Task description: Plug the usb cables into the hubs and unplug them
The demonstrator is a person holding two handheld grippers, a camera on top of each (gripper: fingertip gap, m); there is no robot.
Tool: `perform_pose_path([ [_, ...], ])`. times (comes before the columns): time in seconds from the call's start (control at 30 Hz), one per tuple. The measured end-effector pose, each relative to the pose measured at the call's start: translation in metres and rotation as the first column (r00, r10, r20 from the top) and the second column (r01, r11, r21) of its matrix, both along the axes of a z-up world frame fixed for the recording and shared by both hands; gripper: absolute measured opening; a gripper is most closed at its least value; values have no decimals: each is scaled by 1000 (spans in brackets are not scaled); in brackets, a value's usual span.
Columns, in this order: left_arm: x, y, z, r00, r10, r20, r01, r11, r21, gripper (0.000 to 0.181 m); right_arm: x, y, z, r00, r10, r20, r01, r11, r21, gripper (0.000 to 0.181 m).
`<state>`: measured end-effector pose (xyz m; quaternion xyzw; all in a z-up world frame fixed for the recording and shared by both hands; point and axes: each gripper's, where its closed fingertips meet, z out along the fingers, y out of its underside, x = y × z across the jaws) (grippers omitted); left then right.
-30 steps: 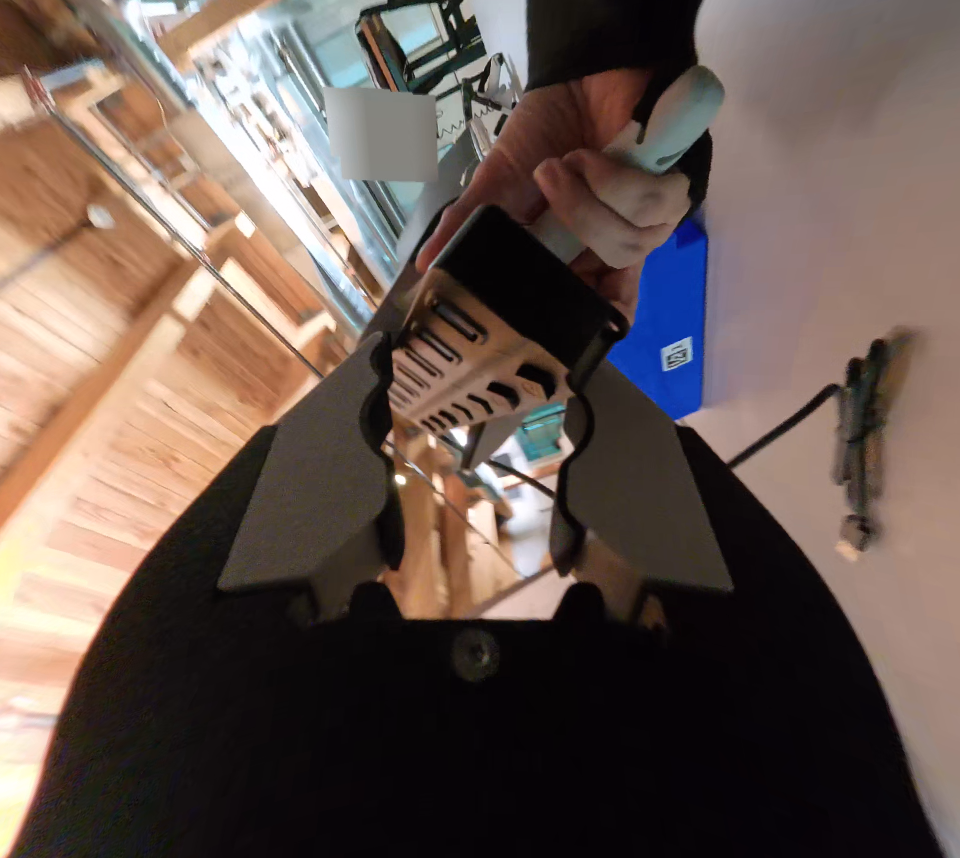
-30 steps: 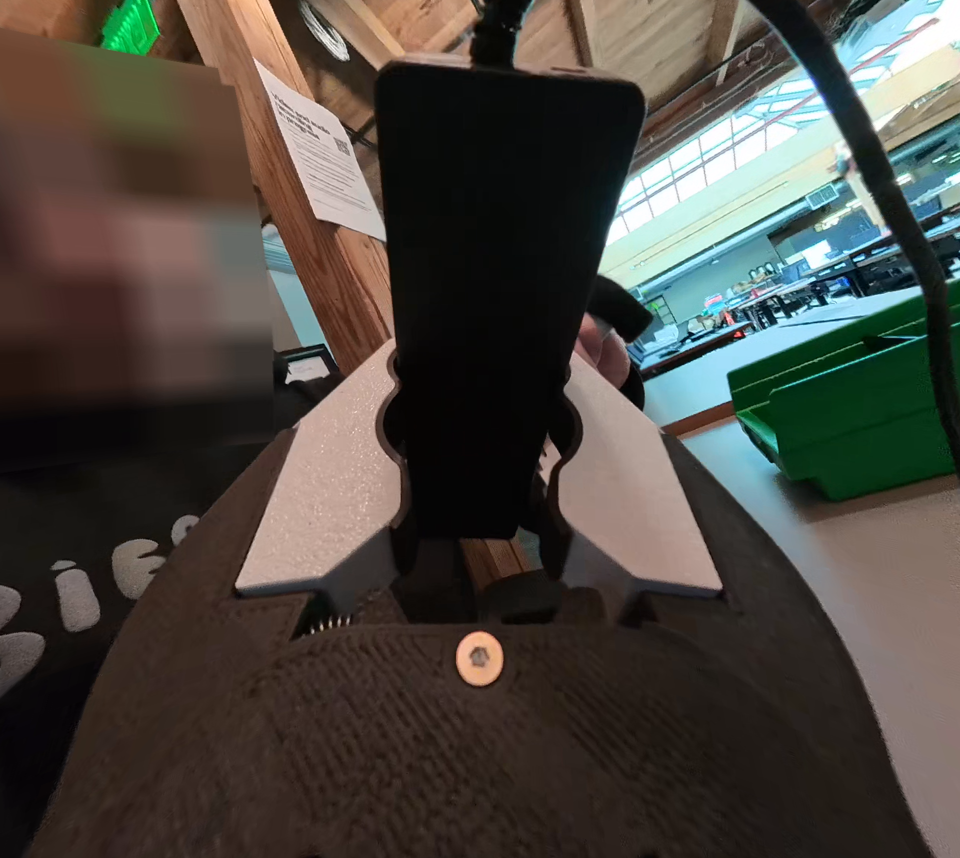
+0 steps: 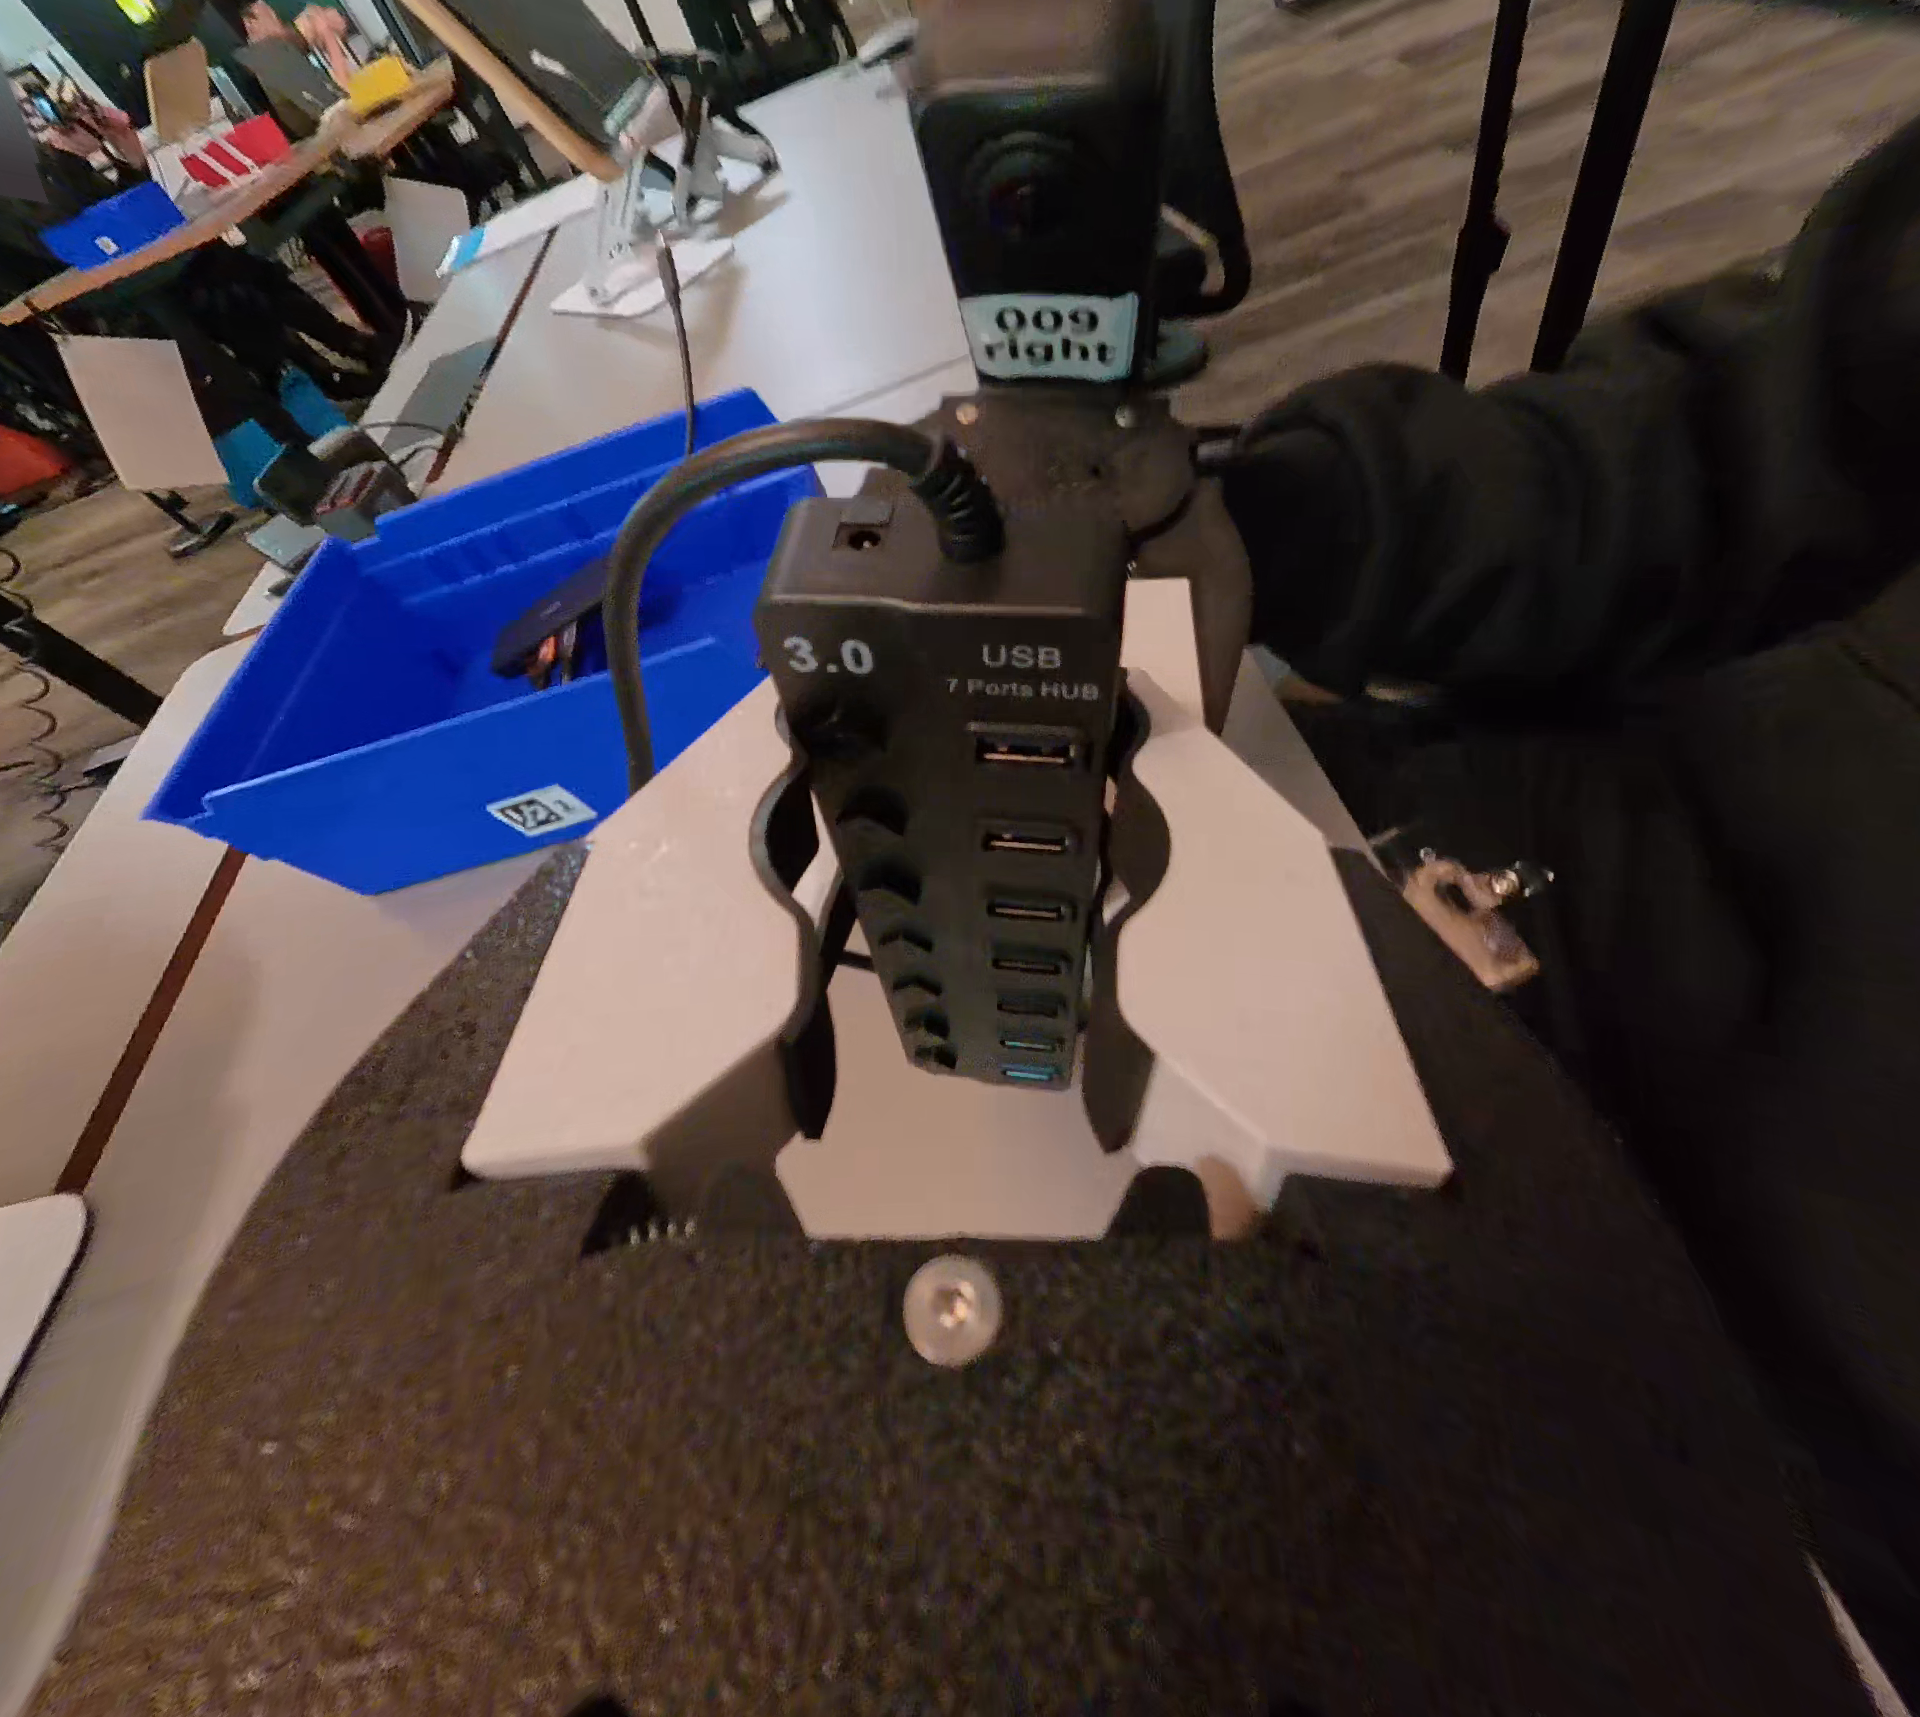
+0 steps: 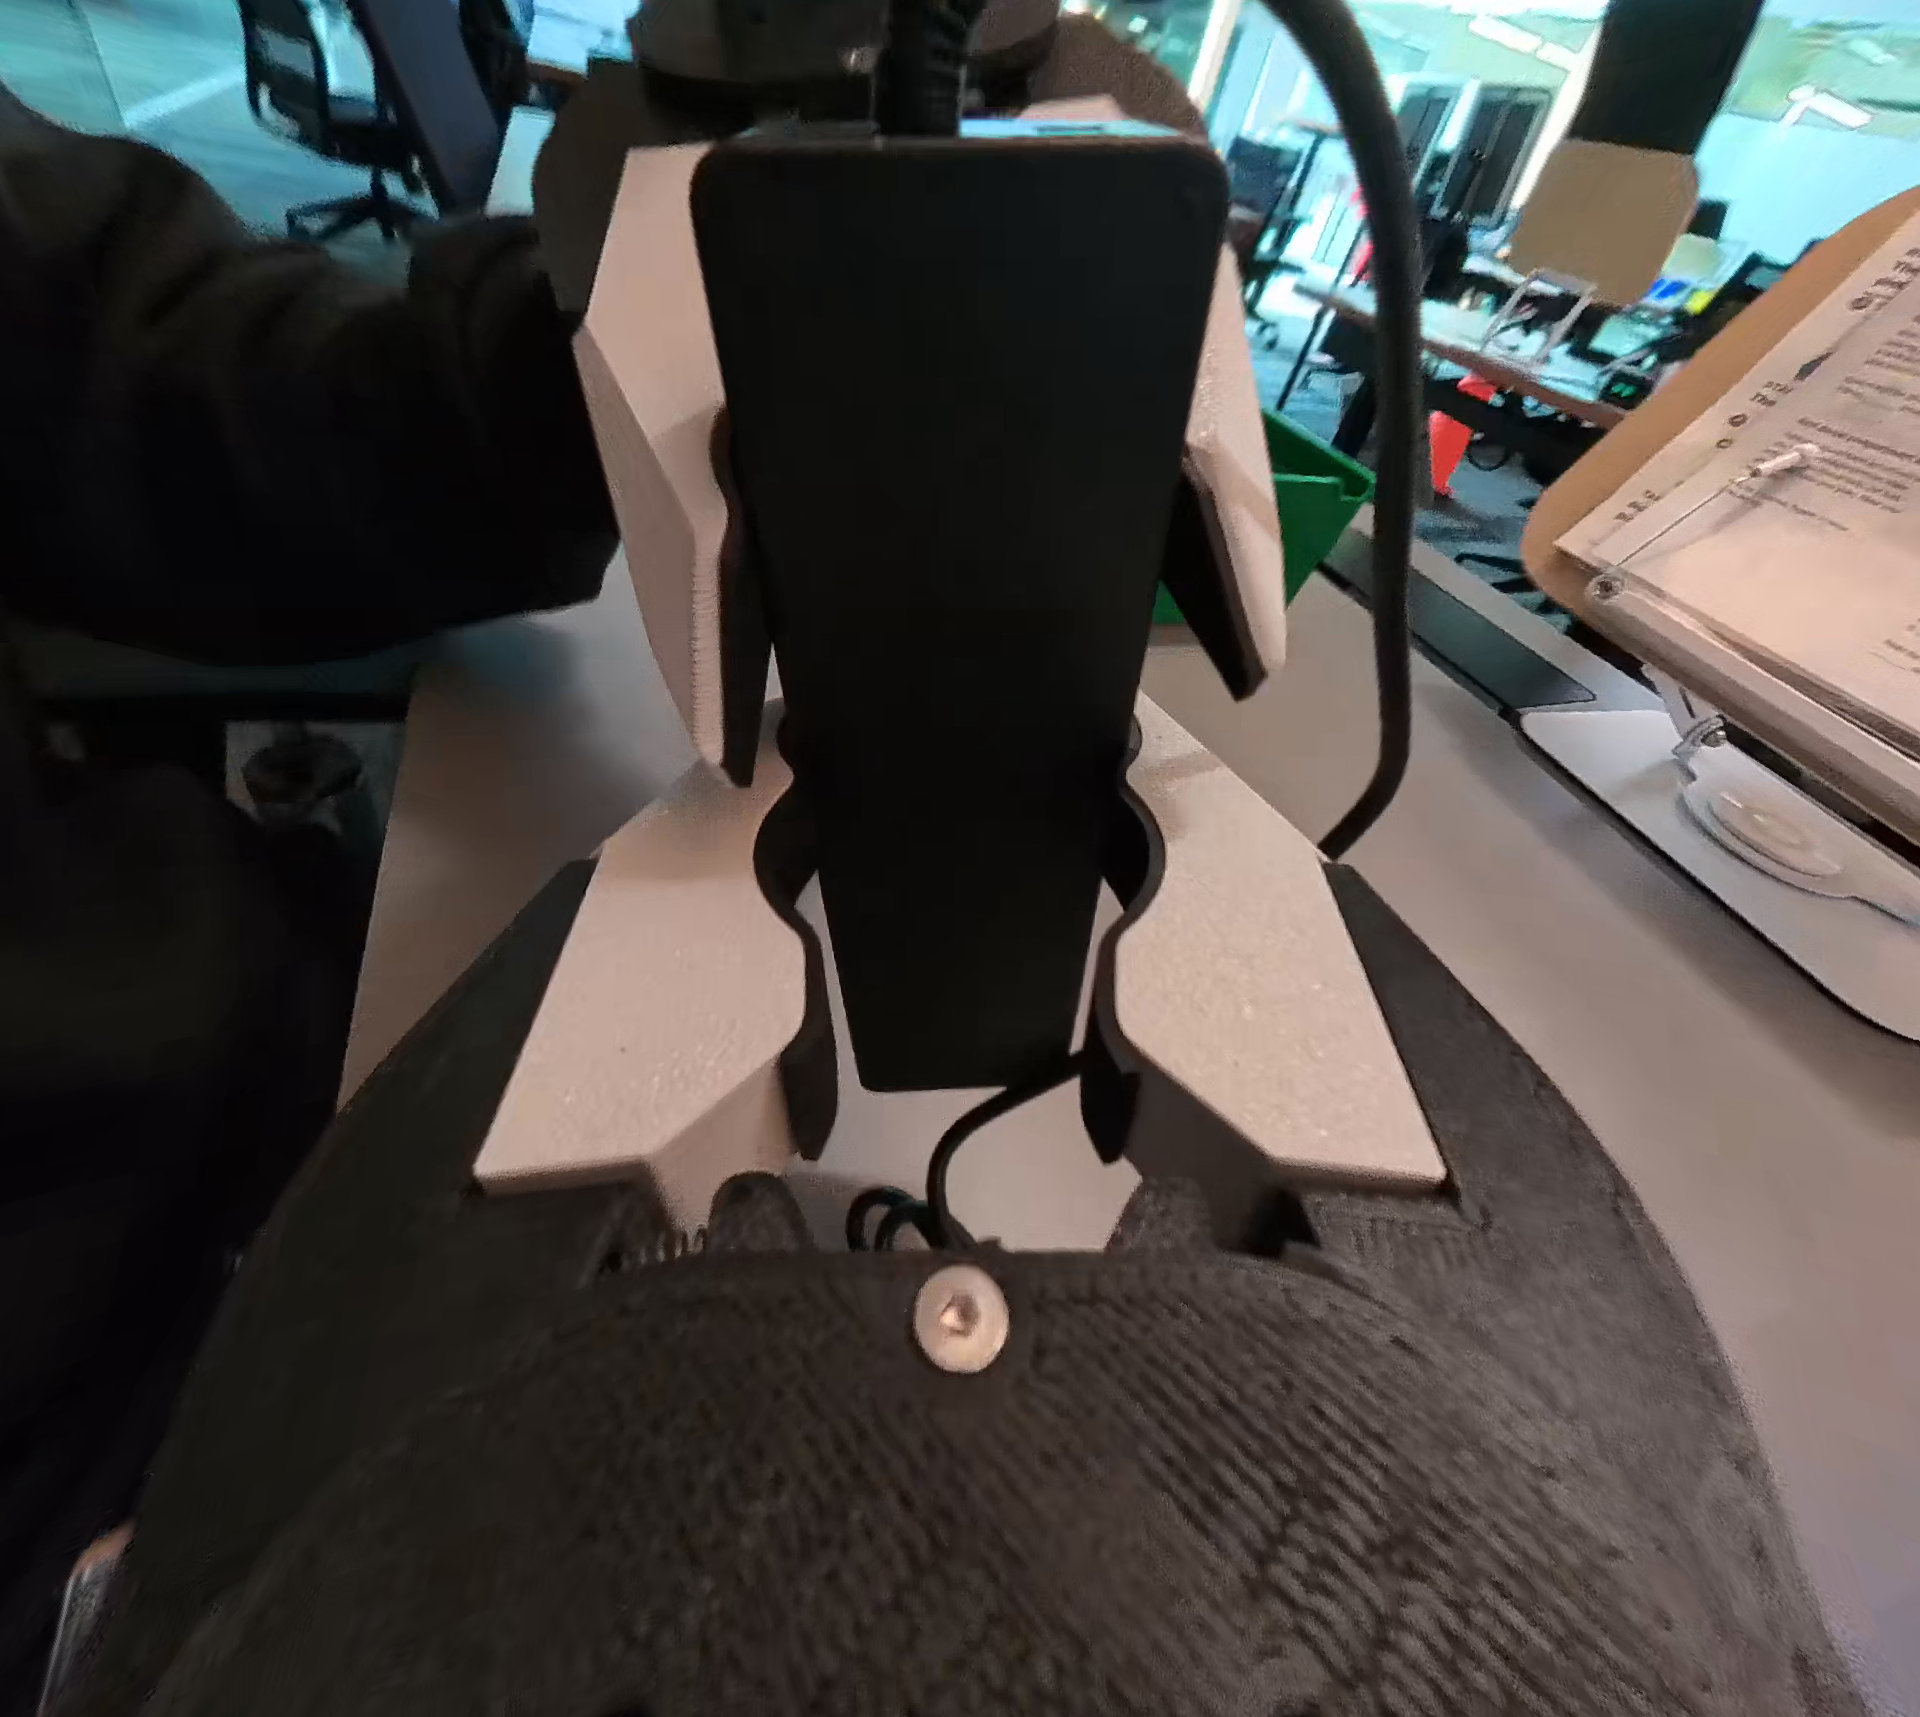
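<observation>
hub (image 3: 940, 794): light, stiff plastic, best gripped by its narrow sides
left gripper (image 3: 951, 929): closed around hub
right gripper (image 4: 961, 919): closed around hub too

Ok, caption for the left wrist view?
Both grippers hold one black USB hub upright over the table, ports empty, its cable looping beside a blue bin.

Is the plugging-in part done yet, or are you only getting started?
Only getting started. Done: the black USB hub is up off the table, squeezed between both the left gripper and the right gripper. In hand: steadying it, ports facing the left camera. Left: every port I can see is empty, so all plugging and unplugging remains. Other gear waits in the blue bin.
</observation>
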<state>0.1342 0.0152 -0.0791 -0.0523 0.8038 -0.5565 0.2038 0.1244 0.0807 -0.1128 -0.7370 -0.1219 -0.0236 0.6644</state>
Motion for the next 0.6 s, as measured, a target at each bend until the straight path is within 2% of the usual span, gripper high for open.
perform_pose_path([
  [0.07,1,-2,5,999,-20,-27,19,999,-44,52,1,0,6,999,-4,-36,6,999,46,54],
  [0.2,-1,-11,10,996,-84,-22,82,994,-66,52,4,6,5,996,-17,-84,21,998,54,73],
  [0.27,0,-13,8,996,-92,-15,91,995,-42,53,0,6,3,996,10,-89,-5,999,53,63],
  [0.43,5,-11,11,996,-92,-14,91,994,-58,53,7,7,4,990,-19,-141,28,998,61,65],
  [0.5,6,-11,9,996,-85,-29,83,995,-56,53,5,8,2,987,2,-162,5,999,45,64],
  [0.6,7,-11,8,996,-84,-42,81,995,-63,53,7,8,0,991,-6,-135,13,999,46,63],
])
